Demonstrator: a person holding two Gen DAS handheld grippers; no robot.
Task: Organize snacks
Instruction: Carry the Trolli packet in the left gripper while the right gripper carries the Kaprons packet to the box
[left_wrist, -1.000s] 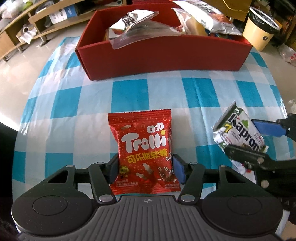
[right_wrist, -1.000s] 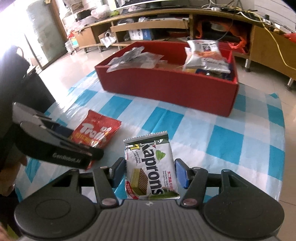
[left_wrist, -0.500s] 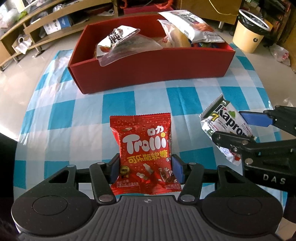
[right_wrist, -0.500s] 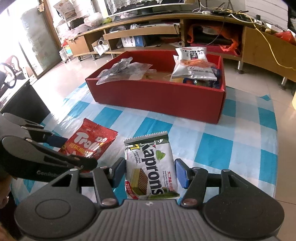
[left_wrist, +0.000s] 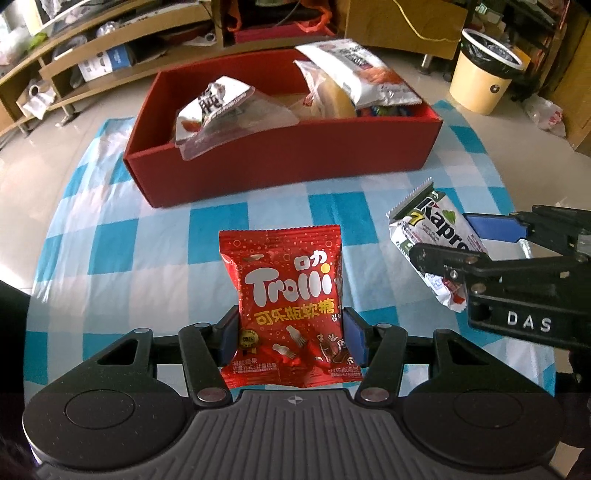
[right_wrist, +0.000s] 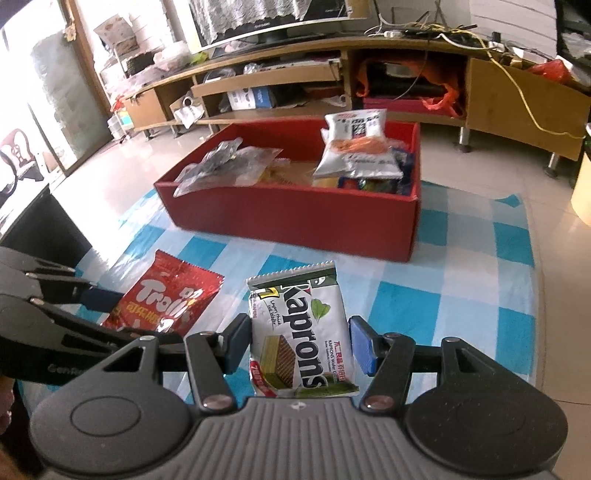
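My left gripper is shut on a red Trolli candy bag, which stands upright between the blue pads above the checked cloth. My right gripper is shut on a white and green Kaprons wafer pack. From the left wrist view the Kaprons pack and the right gripper hang at the right. The right wrist view has the Trolli bag at the left, in the left gripper's dark fingers. Ahead of both stands a red box holding several snack bags.
A blue and white checked cloth covers the floor under the box. A cream waste bin stands at the far right. Low wooden shelves with clutter run behind the box. A dark object sits at the cloth's left edge.
Both grippers have risen with their packs and tilted up. The red box now shows more of its inside and sits lower in both views.
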